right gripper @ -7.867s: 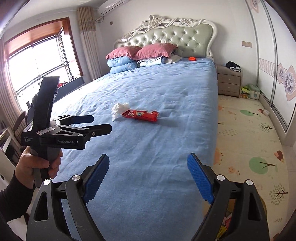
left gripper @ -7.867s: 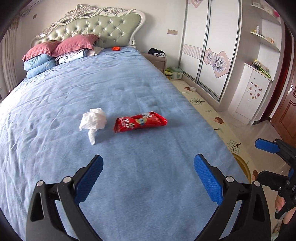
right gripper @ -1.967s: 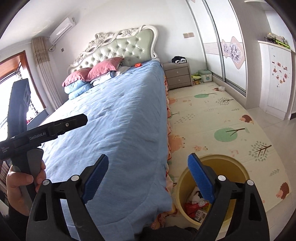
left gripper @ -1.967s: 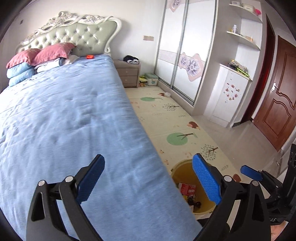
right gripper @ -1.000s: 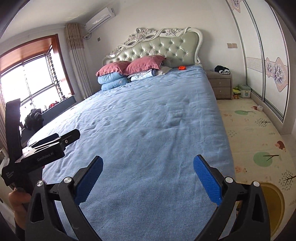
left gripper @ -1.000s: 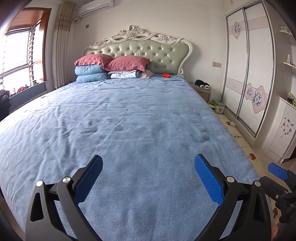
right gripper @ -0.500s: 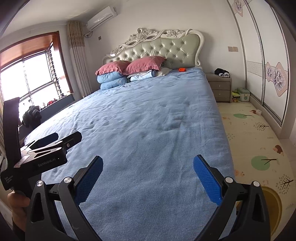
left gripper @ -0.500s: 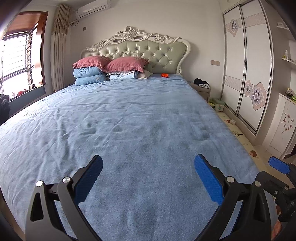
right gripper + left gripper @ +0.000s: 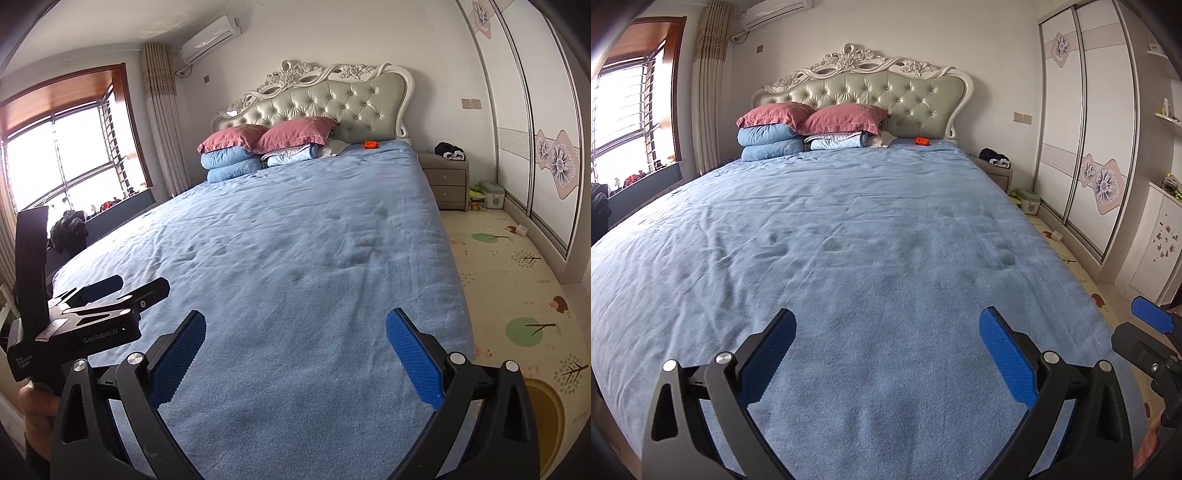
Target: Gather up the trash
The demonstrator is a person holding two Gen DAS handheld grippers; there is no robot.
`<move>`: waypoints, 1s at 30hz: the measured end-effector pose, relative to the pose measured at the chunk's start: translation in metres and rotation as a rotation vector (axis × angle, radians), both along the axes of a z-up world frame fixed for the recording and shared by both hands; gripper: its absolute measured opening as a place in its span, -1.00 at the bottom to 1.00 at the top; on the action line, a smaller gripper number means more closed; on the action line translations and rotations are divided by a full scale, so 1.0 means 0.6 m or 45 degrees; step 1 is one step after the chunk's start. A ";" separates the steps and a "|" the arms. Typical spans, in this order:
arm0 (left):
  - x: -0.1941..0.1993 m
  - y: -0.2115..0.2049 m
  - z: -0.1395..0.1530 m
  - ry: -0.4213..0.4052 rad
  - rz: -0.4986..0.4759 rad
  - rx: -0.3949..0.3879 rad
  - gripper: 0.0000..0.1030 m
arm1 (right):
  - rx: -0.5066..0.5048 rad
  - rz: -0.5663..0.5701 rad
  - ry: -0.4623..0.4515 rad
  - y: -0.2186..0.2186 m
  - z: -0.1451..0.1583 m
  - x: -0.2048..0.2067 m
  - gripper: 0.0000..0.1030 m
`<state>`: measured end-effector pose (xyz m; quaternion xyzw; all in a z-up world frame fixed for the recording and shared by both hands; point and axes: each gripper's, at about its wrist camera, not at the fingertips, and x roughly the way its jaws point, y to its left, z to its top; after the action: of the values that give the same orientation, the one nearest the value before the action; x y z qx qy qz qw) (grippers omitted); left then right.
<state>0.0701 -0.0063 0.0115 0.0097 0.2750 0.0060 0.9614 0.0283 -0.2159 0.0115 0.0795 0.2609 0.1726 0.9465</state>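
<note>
My left gripper [image 9: 886, 325] is open and empty, held over the foot of the blue bed [image 9: 849, 229]. My right gripper [image 9: 295, 325] is open and empty, also over the foot of the bed [image 9: 295, 240]. The yellow trash bin [image 9: 546, 417] shows only as a rim at the lower right of the right wrist view, on the floor beside the bed. No wrapper or tissue shows on the bedspread. A small orange object [image 9: 922, 140] lies near the headboard, also seen in the right wrist view [image 9: 370, 144]. The left gripper also shows in the right wrist view [image 9: 107, 291].
Pillows and folded quilts [image 9: 809, 125] are stacked at the headboard. A nightstand [image 9: 447, 181] stands right of the bed, with a small box [image 9: 493, 194] on the patterned floor mat [image 9: 509, 277]. Sliding wardrobe doors [image 9: 1086, 140] line the right wall. A window [image 9: 62, 162] is at left.
Both grippers have stayed open and have shifted only slightly over the last second. Two seconds ago they pointed at the bin beside the bed; the wrapper and tissue seen earlier are gone from the bedspread.
</note>
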 end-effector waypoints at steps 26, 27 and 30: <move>-0.003 -0.014 0.008 -0.060 -0.021 0.056 0.92 | 0.008 0.005 0.042 0.002 -0.018 0.014 0.84; -0.003 -0.015 0.009 -0.058 -0.025 0.056 0.92 | 0.005 0.005 0.041 0.003 -0.018 0.014 0.84; -0.003 -0.018 0.012 -0.058 -0.032 0.064 0.92 | -0.014 0.011 0.027 0.007 -0.014 0.014 0.84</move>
<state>0.0682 -0.0173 0.0187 0.0372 0.2526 0.0010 0.9668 0.0365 -0.2118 0.0031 0.0750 0.2721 0.1744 0.9433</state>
